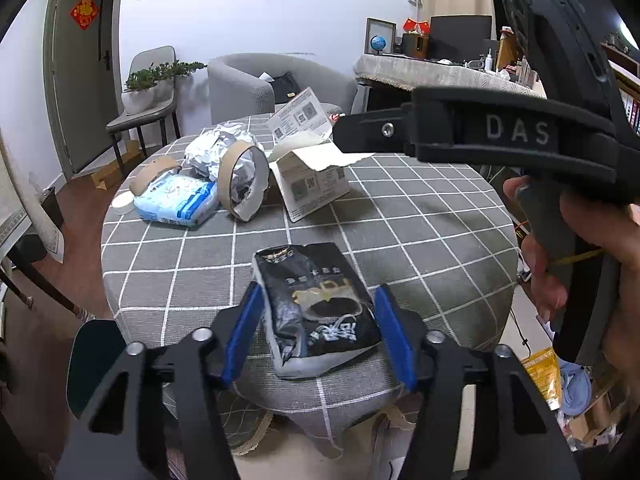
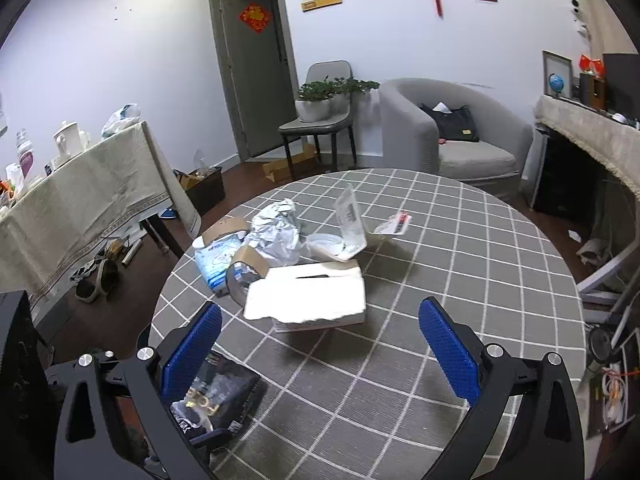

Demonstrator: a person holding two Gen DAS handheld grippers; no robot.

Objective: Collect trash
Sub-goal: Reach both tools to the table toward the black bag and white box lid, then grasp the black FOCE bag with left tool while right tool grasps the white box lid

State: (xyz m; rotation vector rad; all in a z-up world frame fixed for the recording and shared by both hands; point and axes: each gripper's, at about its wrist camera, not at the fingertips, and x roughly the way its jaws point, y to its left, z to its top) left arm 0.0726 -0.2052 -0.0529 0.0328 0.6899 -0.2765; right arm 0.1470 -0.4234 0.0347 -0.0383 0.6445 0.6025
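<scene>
A black foil packet (image 1: 316, 304) lies at the near edge of the round table with the grey checked cloth (image 1: 420, 240). My left gripper (image 1: 318, 332) straddles it, and its blue pads touch the packet's two long sides. The same packet (image 2: 216, 396) shows at lower left in the right wrist view. My right gripper (image 2: 320, 344) hangs open above the cloth with nothing between its pads, just short of a torn white cardboard box (image 2: 316, 296). More trash lies beyond: a tape roll (image 1: 242, 180), crumpled foil (image 1: 212, 148), a blue and white tissue pack (image 1: 176, 200).
A clear plastic container (image 2: 340, 236) and a small wrapper (image 2: 396, 222) lie farther back on the table. A person's hand (image 1: 580, 248) holds the right gripper's handle. A grey armchair (image 2: 460, 140), a chair with potted plants (image 2: 320, 112) and a cloth-covered side table (image 2: 80, 184) surround the table.
</scene>
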